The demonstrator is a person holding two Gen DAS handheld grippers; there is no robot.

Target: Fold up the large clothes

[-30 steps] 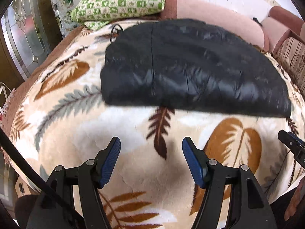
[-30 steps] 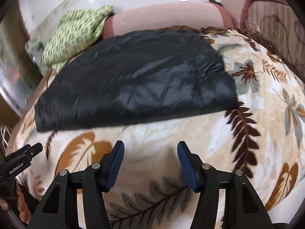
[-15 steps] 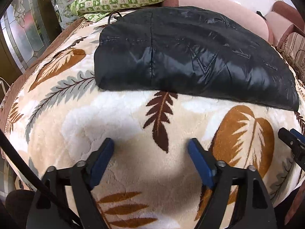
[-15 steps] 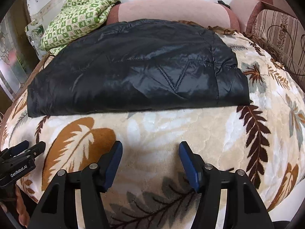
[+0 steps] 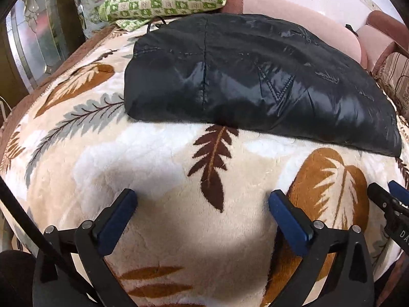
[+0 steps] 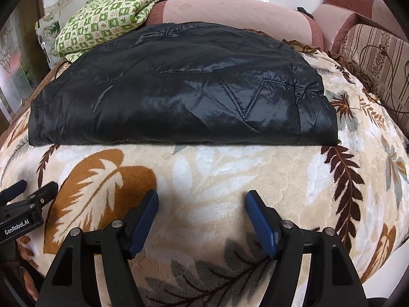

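Lying crosswise ahead of both grippers: black jacket (image 5: 255, 81), apart; left gripper (image 5: 202, 202) and right gripper (image 6: 202, 204) empty, jaws opening.

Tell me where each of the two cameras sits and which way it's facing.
Left wrist: on the left gripper, tilted down at the leaf-print blanket and black jacket; its own opening fingers show, empty.
Right wrist: on the right gripper, same downward tilt; its opening, empty fingers show.
Shared: jacket, blanket, green checked pillow, and each other's gripper at the edge.
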